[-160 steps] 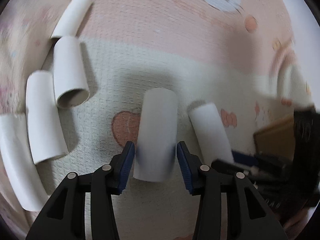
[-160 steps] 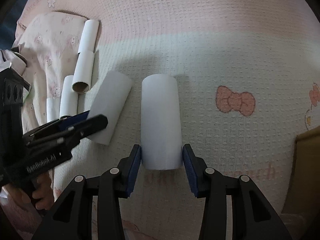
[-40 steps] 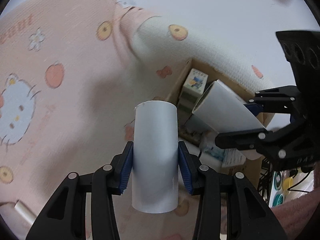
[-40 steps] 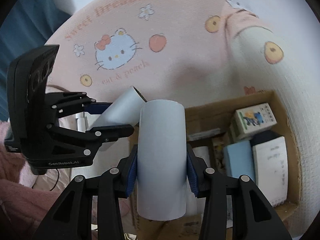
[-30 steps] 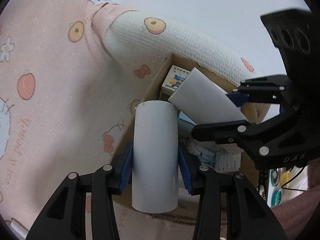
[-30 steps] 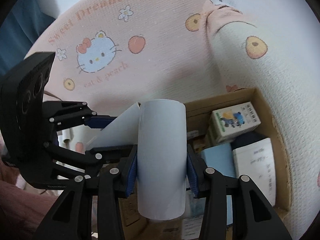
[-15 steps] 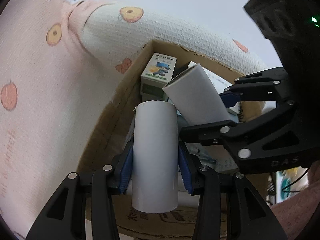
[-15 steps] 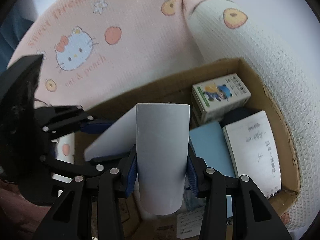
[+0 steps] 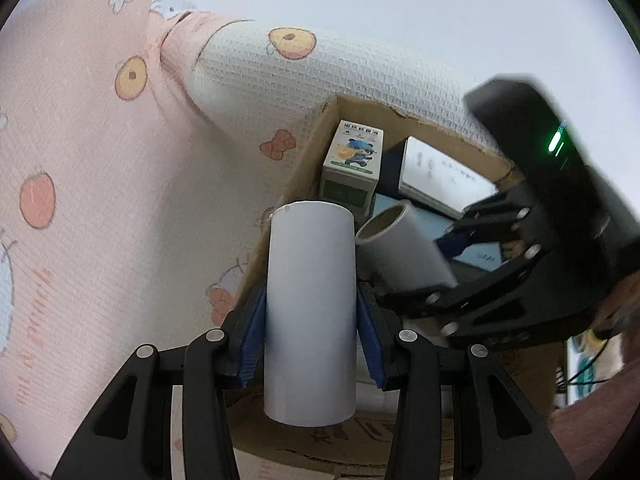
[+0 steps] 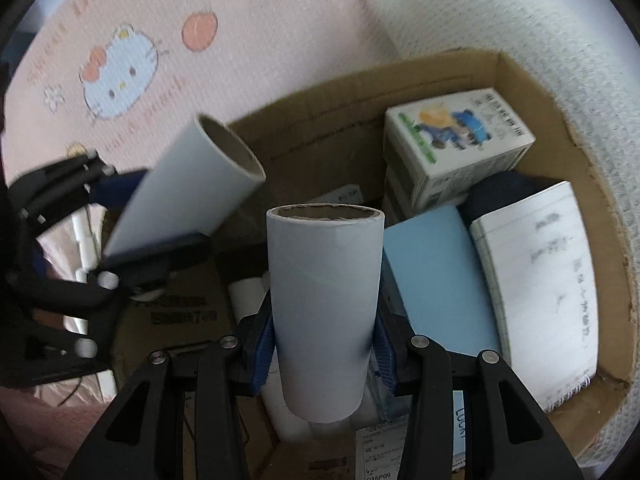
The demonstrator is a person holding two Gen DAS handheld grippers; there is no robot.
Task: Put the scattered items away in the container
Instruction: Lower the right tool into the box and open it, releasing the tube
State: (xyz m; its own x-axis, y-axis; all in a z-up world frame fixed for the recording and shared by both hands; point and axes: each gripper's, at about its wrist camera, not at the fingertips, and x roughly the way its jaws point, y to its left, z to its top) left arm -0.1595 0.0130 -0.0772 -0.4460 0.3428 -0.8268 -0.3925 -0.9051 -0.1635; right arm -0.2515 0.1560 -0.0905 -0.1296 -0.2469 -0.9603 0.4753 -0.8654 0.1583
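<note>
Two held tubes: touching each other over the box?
Apart. The right wrist view shows dark box interior between the tube in the right hand-held gripper and the tilted tube in the left hand-held gripper; a gap shows plainly.

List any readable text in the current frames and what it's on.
"LUCK", partly cut off: light blue flat box inside the cardboard box.
"016P09", partly cut off: white label at the bottom of the cardboard box.
Green and white carton: printed characters, too blurred to read.
Notebook: handwriting, too blurred.
Dark print on the cardboard flap: unreadable.
Pink blanket: lettering beside the cat, too blurred.
Paper tubes: no text.
</note>
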